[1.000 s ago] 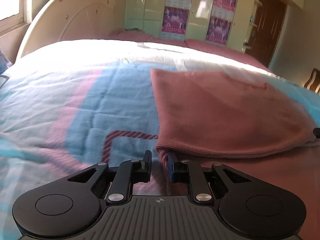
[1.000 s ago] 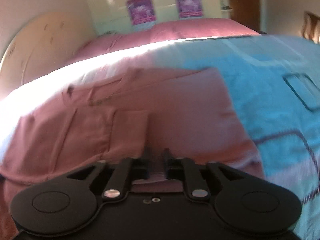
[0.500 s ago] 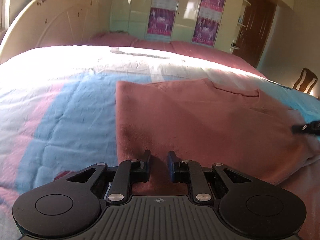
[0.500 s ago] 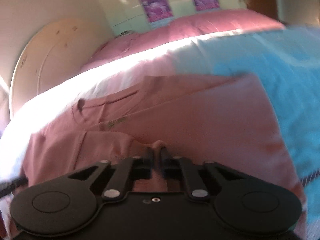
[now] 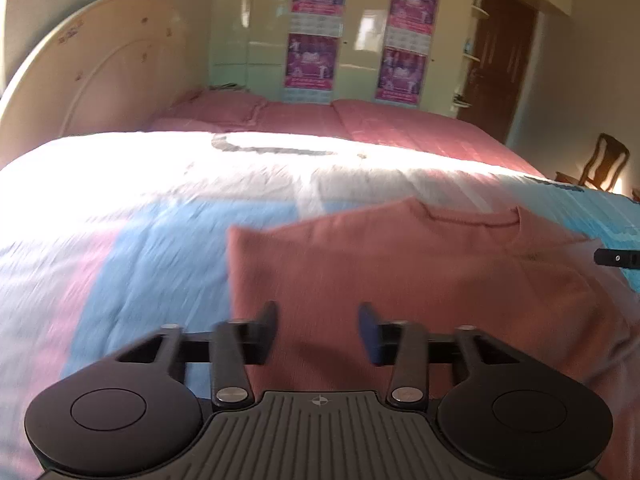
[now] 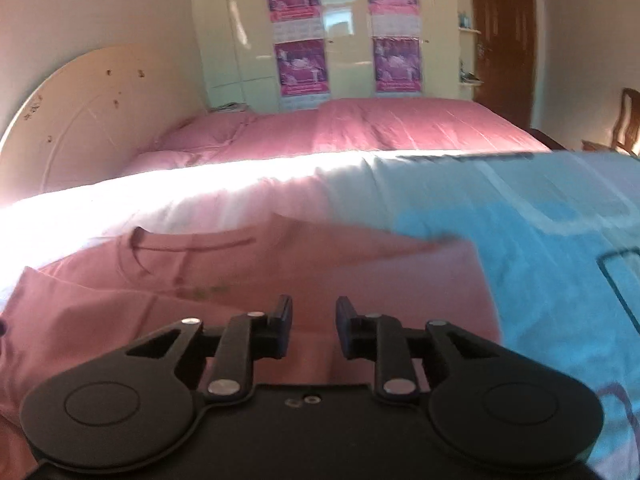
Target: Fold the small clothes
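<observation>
A dusty-pink T-shirt (image 5: 420, 276) lies folded flat on the bed, its neckline at the far side; it also shows in the right wrist view (image 6: 280, 280). My left gripper (image 5: 318, 316) is open and empty, just above the shirt's near left part. My right gripper (image 6: 314, 314) is open and empty, above the shirt's near right part. A tip of the right gripper (image 5: 618, 258) shows at the right edge of the left wrist view.
The shirt lies on a blue, pink and white quilt (image 5: 132, 248) over a bed with pink sheets (image 6: 360, 128). A cream headboard (image 5: 92, 76) stands at the left. A wardrobe with posters (image 5: 352, 32), a brown door (image 5: 500, 64) and a wooden chair (image 5: 604, 164) stand behind.
Both grippers were shut on the shirt's hem and carried it over toward the far side. Now both have opened, let go of the cloth and drawn back a little.
</observation>
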{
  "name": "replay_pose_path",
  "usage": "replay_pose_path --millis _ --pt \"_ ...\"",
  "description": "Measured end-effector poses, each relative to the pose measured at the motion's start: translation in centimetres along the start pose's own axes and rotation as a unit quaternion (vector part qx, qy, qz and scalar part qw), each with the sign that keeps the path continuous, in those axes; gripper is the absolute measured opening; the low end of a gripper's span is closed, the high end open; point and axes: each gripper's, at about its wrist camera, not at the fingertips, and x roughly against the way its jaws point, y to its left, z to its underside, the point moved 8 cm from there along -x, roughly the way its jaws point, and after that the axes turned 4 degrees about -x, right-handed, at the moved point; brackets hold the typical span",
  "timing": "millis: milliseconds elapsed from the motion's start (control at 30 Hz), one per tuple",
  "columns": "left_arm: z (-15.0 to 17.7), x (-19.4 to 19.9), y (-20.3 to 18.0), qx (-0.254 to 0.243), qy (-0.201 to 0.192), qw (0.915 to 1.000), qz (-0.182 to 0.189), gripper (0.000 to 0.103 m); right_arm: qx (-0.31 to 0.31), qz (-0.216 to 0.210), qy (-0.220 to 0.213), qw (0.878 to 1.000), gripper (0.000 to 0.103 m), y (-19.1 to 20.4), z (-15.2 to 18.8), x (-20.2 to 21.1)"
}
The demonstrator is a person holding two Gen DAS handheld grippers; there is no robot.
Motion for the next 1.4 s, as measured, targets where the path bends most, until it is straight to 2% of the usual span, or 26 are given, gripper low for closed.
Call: replay_pose_path --millis 67,100,133,167,200,267,333,367,433,500,533,567,600,633,667,767,833,933,1033,1067,1100,1167,1300,1400 --pt "-1.2 -2.0 -0.1 -0.017 0.003 0.9998 0.006 0.05 0.014 0.014 0.008 1.0 0.022 0.6 -0.3 -1.4" --pt "-1.7 -3.4 0.5 -0.018 0.011 0.9998 -0.003 0.05 0.011 0.015 0.014 1.0 0.02 0.6 -0.3 -2.2" --pt "-1.4 -4.5 0.7 -0.017 0.043 0.9989 0.006 0.05 0.008 0.018 0.021 1.0 0.019 0.3 -0.2 -2.8" --pt "-1.1 -5.9 1.5 -0.014 0.058 0.9982 0.004 0.05 0.009 0.033 0.035 0.999 0.019 -0.1 0.1 -3.9" --pt "-1.3 -6.3 2.0 -0.005 0.046 0.9989 0.011 0.05 0.011 0.06 0.054 0.997 0.018 -1.1 0.8 -5.0" --pt "-1.7 -6.1 2.1 -0.007 0.054 0.9985 0.011 0.05 0.007 0.073 0.052 0.996 0.018 -2.0 0.6 -5.2" --pt "-2.3 -4.6 1.6 -0.016 0.038 0.999 -0.019 0.051 0.008 0.078 0.051 0.996 0.025 -1.7 0.3 -4.5" --pt "-2.5 -3.5 0.9 -0.014 0.026 0.9994 -0.019 0.051 0.005 0.067 0.038 0.997 0.026 -1.2 -0.2 -3.6" --pt "-2.7 -2.3 -2.2 -0.011 0.01 0.9994 0.032 0.051 0.0 0.022 0.021 1.0 0.028 0.8 -0.6 -2.3" --pt "-2.5 -2.0 -6.6 -0.049 0.004 0.9967 0.064 0.051 0.01 -0.032 0.03 0.999 0.026 3.9 0.0 -2.1" --pt "-2.3 -2.2 -8.2 -0.061 0.005 0.9956 0.07 0.051 0.02 -0.062 0.038 0.997 0.021 5.8 0.4 -2.2" --pt "-1.9 -2.8 -9.3 -0.07 0.014 0.9953 0.066 0.051 0.039 -0.08 0.048 0.995 0.02 7.5 1.1 -2.4" --pt "-1.1 -4.1 -9.9 -0.074 0.036 0.9952 0.053 0.052 0.059 -0.079 0.061 0.993 0.021 8.7 1.9 -2.9" --pt "-0.5 -4.8 -9.7 -0.065 0.044 0.9959 0.046 0.056 0.076 -0.062 0.083 0.992 0.021 9.3 2.9 -3.8" --pt "-0.4 -5.1 -9.2 -0.044 0.033 0.9974 0.048 0.058 0.087 -0.051 0.084 0.991 0.022 9.5 3.4 -4.4" --pt "-0.5 -4.2 -8.7 -0.046 0.032 0.9977 0.039 0.059 0.091 -0.044 0.076 0.992 0.022 9.7 3.3 -4.1" --pt "-0.3 -2.5 -8.3 -0.038 0.034 0.9981 0.036 0.059 0.091 -0.038 0.082 0.992 0.027 9.5 3.1 -3.5" --pt "1.0 -0.7 -8.2 -0.034 0.034 0.9983 0.034 0.059 0.079 -0.063 0.058 0.993 0.034 10.3 2.4 -0.8" --pt "2.1 -1.1 -7.3 -0.012 0.024 0.9992 0.03 0.062 0.106 -0.07 0.083 0.988 0.034 12.0 4.6 -1.5" --pt "2.0 -1.2 -7.2 -0.01 0.024 0.9993 0.028 0.062 0.119 -0.064 0.079 0.988 0.034 12.2 5.5 -1.8" --pt "2.1 -1.1 -6.9 -0.011 0.025 0.9994 0.022 0.062 0.123 -0.063 0.068 0.988 0.034 12.1 5.9 -1.6" --pt "2.5 -0.8 -6.2 -0.013 0.029 0.9994 0.012 0.062 0.118 -0.058 0.072 0.989 0.033 11.7 5.6 -1.3" --pt "3.0 -0.2 -5.0 -0.019 0.035 0.9992 0.002 0.062 0.1 -0.023 0.08 0.991 0.031 8.5 5.2 -0.8" --pt "3.1 -0.1 -4.9 -0.018 0.036 0.9992 -0.002 0.062 0.092 -0.027 0.082 0.992 0.03 7.3 5.3 -0.6"
